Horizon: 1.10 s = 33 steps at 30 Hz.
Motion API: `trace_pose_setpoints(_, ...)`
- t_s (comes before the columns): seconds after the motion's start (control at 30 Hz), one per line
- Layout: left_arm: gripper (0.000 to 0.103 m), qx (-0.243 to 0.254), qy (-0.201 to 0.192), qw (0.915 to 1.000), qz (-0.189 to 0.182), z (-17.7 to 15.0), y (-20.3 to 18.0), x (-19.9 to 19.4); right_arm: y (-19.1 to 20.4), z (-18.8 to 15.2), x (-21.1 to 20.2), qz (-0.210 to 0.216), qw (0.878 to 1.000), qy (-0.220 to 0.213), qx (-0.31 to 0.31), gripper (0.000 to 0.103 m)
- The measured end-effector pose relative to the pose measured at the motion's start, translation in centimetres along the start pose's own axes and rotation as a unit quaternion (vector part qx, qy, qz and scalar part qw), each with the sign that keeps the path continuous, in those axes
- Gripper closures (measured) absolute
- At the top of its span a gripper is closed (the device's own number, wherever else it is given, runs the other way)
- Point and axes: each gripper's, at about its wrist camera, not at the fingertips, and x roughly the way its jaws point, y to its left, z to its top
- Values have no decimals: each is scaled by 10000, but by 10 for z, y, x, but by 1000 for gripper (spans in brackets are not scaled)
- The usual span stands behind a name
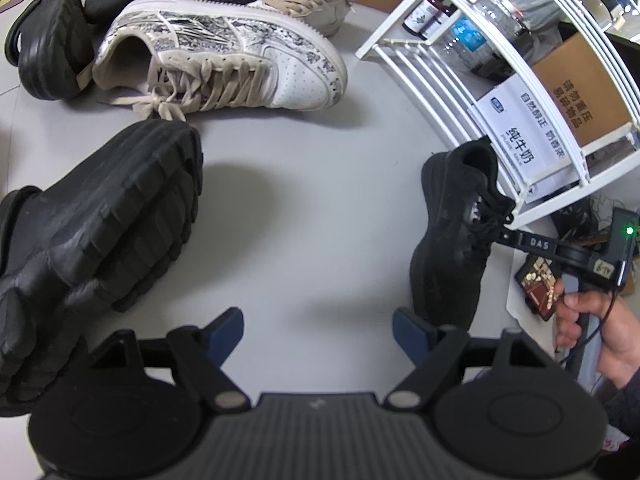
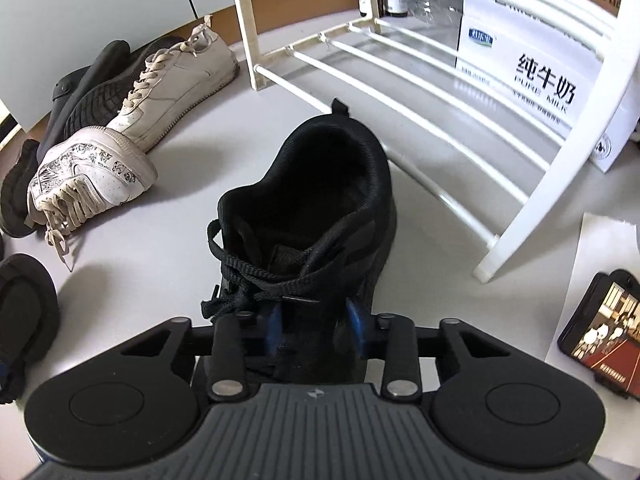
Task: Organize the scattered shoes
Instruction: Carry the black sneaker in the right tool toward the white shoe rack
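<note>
Though clamped, black shoe (image 2: 316,216) inside right claw (image 2: 316,330)

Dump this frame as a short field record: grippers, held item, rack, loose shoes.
left gripper: open, empty, over bare floor
right gripper: shut on black lace-up sneaker at the laces, heel pointing toward rack
white shoe rack: bottom rails hold no shoes; milk carton box behind
loose shoes: patterned white sneaker, plain white sneaker, chunky black shoe on its side
phone: right of rack, screen lit
</note>
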Motion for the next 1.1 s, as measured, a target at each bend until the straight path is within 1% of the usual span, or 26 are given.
trace_pose_setpoints(0.07, 19, -2, 14, 10000, 4, 0, 1, 1, 2, 1, -3, -88, 9999, -6, -58, 61)
trace_pose_setpoints(0.1, 19, -31, 21, 10000, 15, 0, 2, 2, 5, 1, -5, -150, 9997, -61, -155, 51)
trace_pose_setpoints(0.13, 19, -70, 25, 10000, 23, -1, 3, 2, 8, 1, -7, -212, 9994, -121, -257, 43)
trace_pose_setpoints(0.17, 19, -102, 31, 9999, 26, -1, 4, 2, 10, 0, -9, -275, 9988, -181, -359, 39)
trace_pose_setpoints(0.23, 20, -115, 36, 9999, 44, -1, 5, 3, 9, 1, -10, -209, 9994, -145, -250, 20)
trace_pose_setpoints(0.3, 20, -121, 26, 9999, 62, -1, 6, 2, 6, 1, -9, -74, 9998, -81, -148, 12)
trace_pose_setpoints(0.6, 20, -150, 49, 9999, 38, -1, 6, 2, 16, 1, 8, 219, 9991, 357, -102, 10)
trace_pose_setpoints(0.73, 20, -159, 67, 9998, 23, -1, 6, 3, 25, 4, 20, 138, 9989, 430, -125, 10)
trace_pose_setpoints(0.77, 20, -169, 68, 9998, 22, -1, 6, 3, 27, 5, 23, 61, 9988, 456, -135, 10)
trace_pose_setpoints(0.8, 20, -180, 69, 9998, 21, -1, 7, 3, 27, 5, 24, 46, 9988, 462, -141, 11)
trace_pose_setpoints(0.83, 20, -190, 70, 9998, 21, -1, 7, 3, 28, 5, 27, -51, 9986, 473, -230, 18)
trace_pose_setpoints(0.87, 20, -200, 72, 9998, 20, -1, 8, 3, 27, 5, 27, -59, 9985, 471, -279, 19)
trace_pose_setpoints(0.93, 19, -220, 74, 9997, 19, -1, 9, 3, 26, 4, 26, -32, 9982, 460, -390, 25)
trace_pose_setpoints(1.1, 19, -231, 84, 9997, 22, -2, 10, 4, 18, 3, 23, 25, 9967, 415, -692, 31)
